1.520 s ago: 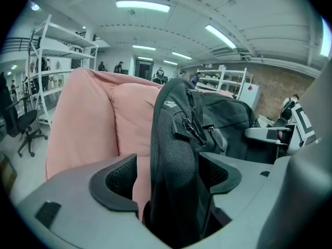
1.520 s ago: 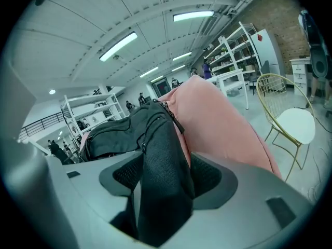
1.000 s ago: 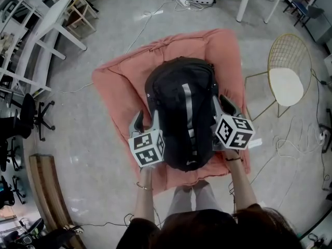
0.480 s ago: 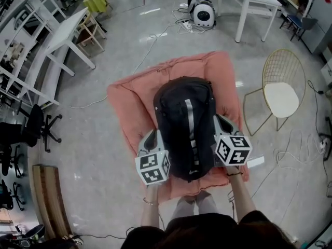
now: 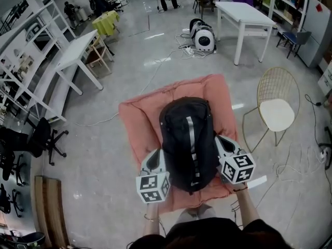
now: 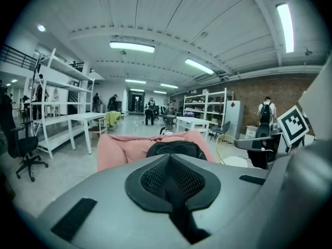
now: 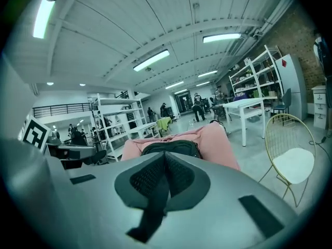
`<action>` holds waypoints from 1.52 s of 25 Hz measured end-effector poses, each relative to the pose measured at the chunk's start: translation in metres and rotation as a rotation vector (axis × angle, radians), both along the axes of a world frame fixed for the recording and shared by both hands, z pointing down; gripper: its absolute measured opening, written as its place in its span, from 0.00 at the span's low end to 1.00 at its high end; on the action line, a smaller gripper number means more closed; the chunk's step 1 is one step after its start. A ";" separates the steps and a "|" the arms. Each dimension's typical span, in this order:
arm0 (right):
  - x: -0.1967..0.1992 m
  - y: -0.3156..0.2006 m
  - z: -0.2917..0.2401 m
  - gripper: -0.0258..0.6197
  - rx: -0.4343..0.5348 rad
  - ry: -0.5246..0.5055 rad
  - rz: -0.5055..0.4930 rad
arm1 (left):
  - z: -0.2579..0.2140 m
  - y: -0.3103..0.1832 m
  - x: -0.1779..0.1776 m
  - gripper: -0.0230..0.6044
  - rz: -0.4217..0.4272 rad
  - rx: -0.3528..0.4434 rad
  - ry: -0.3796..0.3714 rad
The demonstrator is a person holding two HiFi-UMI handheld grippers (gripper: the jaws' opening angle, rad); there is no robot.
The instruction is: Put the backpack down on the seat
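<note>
Jaws on our left gripper point(image 5: 156, 158) and right gripper point(image 5: 222, 142) have just closed, pressed together on nothing, either side of the black fabric backpack point(image 5: 188, 139) lying on the pink cushioned seat point(image 5: 139, 119). We see a gold wire chair point(image 5: 276, 110) just right of it and a white table point(image 5: 244, 12) beyond.

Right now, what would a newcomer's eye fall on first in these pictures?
A black fabric backpack lies on the large pink cushion seat at the head view's centre. The left gripper and the right gripper flank it, both shut and empty. A gold wire chair stands right of it.
</note>
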State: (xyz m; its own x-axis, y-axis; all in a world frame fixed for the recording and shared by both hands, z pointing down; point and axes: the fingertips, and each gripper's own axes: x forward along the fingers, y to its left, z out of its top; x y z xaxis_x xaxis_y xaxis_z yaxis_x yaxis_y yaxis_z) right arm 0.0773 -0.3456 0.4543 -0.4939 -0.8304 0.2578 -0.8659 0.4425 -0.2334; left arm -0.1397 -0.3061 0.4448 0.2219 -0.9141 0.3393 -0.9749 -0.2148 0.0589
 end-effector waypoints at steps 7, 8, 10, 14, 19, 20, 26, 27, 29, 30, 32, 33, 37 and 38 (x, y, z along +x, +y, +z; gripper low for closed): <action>0.009 0.025 -0.030 0.06 0.067 0.001 -0.046 | -0.026 0.029 0.003 0.06 0.035 0.040 -0.019; 0.009 0.030 -0.034 0.06 0.074 -0.005 -0.048 | -0.030 0.034 0.001 0.06 0.038 0.045 -0.017; 0.011 0.039 -0.041 0.06 0.092 0.000 -0.053 | -0.038 0.044 -0.001 0.06 0.044 0.058 -0.017; 0.019 0.055 -0.058 0.06 0.140 0.019 -0.062 | -0.054 0.064 -0.002 0.06 0.048 0.093 -0.004; 0.026 0.071 -0.078 0.06 0.185 0.006 -0.056 | -0.072 0.082 -0.002 0.06 0.060 0.135 0.011; 0.026 0.073 -0.081 0.06 0.192 0.010 -0.056 | -0.076 0.084 -0.004 0.06 0.060 0.145 0.011; 0.033 0.078 -0.093 0.06 0.232 0.029 -0.045 | -0.090 0.090 -0.012 0.06 0.052 0.193 0.007; 0.035 0.078 -0.094 0.06 0.237 0.033 -0.040 | -0.090 0.090 -0.012 0.06 0.051 0.199 0.007; 0.037 0.079 -0.096 0.06 0.246 0.043 -0.037 | -0.093 0.090 -0.013 0.06 0.050 0.209 0.010; 0.038 0.080 -0.098 0.06 0.250 0.045 -0.037 | -0.094 0.091 -0.013 0.06 0.050 0.214 0.010; 0.039 0.081 -0.101 0.06 0.258 0.043 -0.038 | -0.097 0.091 -0.013 0.06 0.050 0.221 0.010; 0.040 0.081 -0.103 0.06 0.262 0.039 -0.038 | -0.098 0.091 -0.013 0.06 0.052 0.225 0.011; 0.040 0.081 -0.107 0.06 0.276 0.031 -0.038 | -0.100 0.092 -0.014 0.06 0.056 0.235 0.007; 0.039 0.080 -0.107 0.06 0.279 0.029 -0.041 | -0.100 0.092 -0.014 0.06 0.054 0.237 0.007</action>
State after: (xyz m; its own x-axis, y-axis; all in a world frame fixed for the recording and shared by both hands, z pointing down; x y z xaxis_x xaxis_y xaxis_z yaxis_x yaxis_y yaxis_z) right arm 0.1167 -0.2651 0.3470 -0.5240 -0.8509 0.0369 -0.8506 0.5206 -0.0731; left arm -0.1535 -0.2144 0.3452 0.2744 -0.9547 0.1155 -0.9613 -0.2754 0.0071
